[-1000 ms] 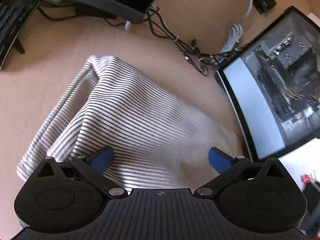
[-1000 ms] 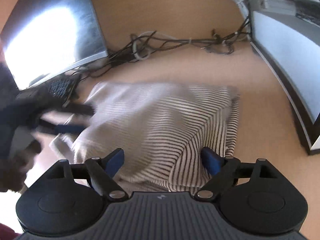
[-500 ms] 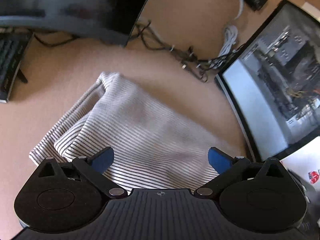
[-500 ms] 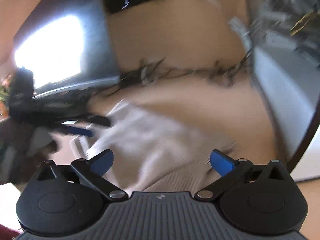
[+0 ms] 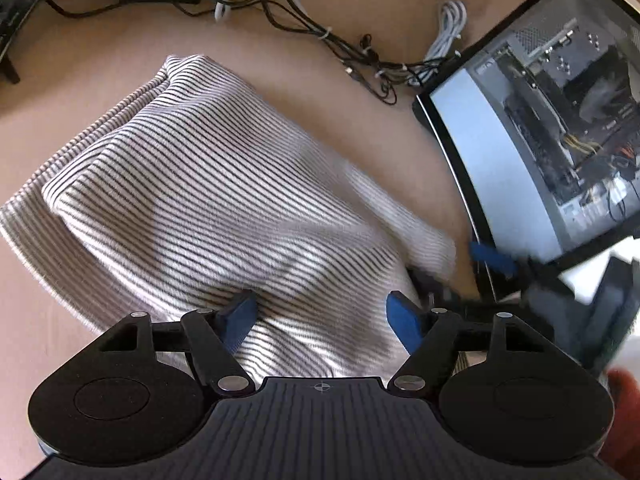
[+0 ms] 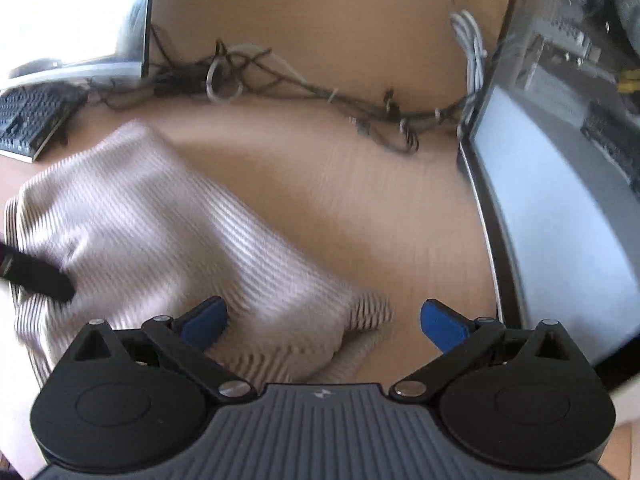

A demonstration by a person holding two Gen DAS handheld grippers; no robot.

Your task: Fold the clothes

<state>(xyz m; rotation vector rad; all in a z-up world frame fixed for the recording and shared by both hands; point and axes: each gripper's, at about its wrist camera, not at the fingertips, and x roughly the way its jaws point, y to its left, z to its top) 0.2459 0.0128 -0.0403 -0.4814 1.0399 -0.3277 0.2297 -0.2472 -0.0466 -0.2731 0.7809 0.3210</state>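
The striped garment point(image 5: 224, 200) lies partly folded on the tabletop point(image 5: 80, 64), with its long axis running on a diagonal from the far edge, near the cables point(image 5: 332, 36), toward the near edge by the computer case point(image 5: 532, 128). The left gripper point(image 5: 320, 320) stands over the near end of the cloth; its fingers point(image 5: 240, 316) are closing with a fold of fabric between them, not yet pinched. The right gripper point(image 6: 324, 324) is spread wide at the near corner of the garment point(image 6: 132, 232); only its left finger is above the cloth. I judge the left hand is nearer to a good hold.
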